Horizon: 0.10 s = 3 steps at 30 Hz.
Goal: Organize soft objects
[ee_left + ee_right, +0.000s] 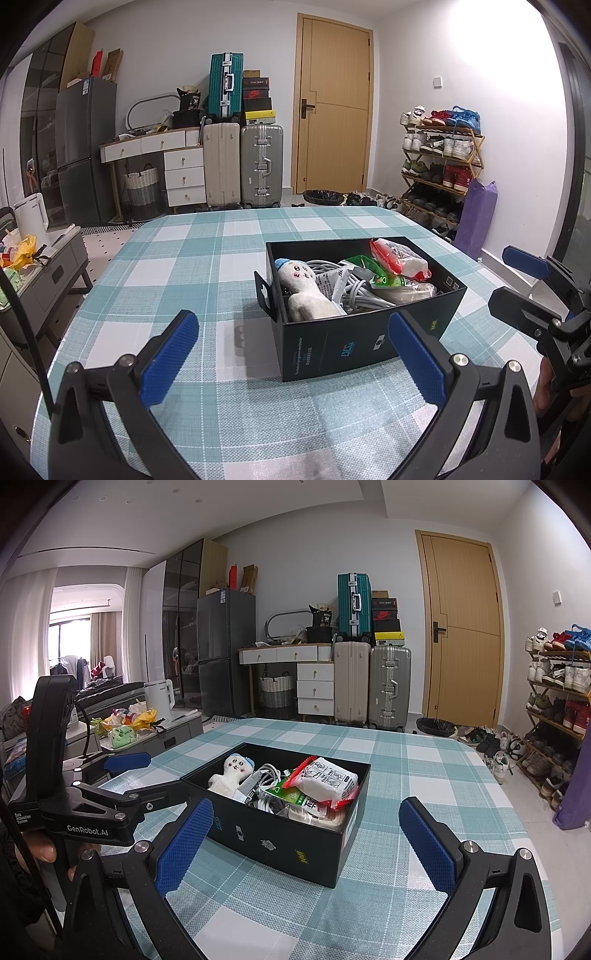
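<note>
Both claws spread apart, empty. Plush doll (pixel 303 291) in black box (pixel 354 339) ahead of left claw (pixel 295 354): soft, light; pinch body.

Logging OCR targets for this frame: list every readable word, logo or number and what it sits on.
"GenRobot.AI": on the left gripper body, right wrist view.
"Data Acquisition System": small print on that same body.
"36": tag on the black bag on the desk.
Black box: logos and small print on its sides, too small to read.
Red-and-white packet and green packet: print too blurred to read.
Stacked shoeboxes: labels unreadable.
</note>
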Available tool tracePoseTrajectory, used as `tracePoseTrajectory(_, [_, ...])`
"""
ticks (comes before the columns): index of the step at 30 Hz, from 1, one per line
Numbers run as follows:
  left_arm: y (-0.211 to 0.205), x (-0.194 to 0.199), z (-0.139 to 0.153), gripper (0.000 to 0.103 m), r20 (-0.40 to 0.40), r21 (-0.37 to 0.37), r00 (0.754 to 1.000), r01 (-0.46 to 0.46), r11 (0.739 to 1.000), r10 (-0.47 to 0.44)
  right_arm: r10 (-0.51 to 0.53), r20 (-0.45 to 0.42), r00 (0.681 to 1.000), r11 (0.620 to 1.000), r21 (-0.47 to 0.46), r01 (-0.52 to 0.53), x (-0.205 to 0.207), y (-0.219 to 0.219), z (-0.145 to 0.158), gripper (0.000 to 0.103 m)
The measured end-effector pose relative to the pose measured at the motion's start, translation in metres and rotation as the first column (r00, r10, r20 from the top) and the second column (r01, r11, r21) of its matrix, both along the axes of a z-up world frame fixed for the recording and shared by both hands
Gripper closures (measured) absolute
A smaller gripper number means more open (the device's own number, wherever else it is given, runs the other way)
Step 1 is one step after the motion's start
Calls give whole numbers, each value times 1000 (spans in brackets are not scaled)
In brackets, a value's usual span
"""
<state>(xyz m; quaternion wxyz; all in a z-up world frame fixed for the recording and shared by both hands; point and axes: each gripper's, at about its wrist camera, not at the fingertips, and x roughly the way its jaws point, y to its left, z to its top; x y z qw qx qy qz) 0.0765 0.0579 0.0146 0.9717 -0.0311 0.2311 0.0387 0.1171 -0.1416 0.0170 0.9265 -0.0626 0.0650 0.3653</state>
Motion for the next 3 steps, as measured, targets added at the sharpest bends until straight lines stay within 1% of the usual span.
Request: tracePoseTrajectory(3, [0, 0, 0, 0, -2, 1, 1000, 1, 1000, -1, 0, 1, 1000, 1000, 1, 0, 0, 0, 0, 1])
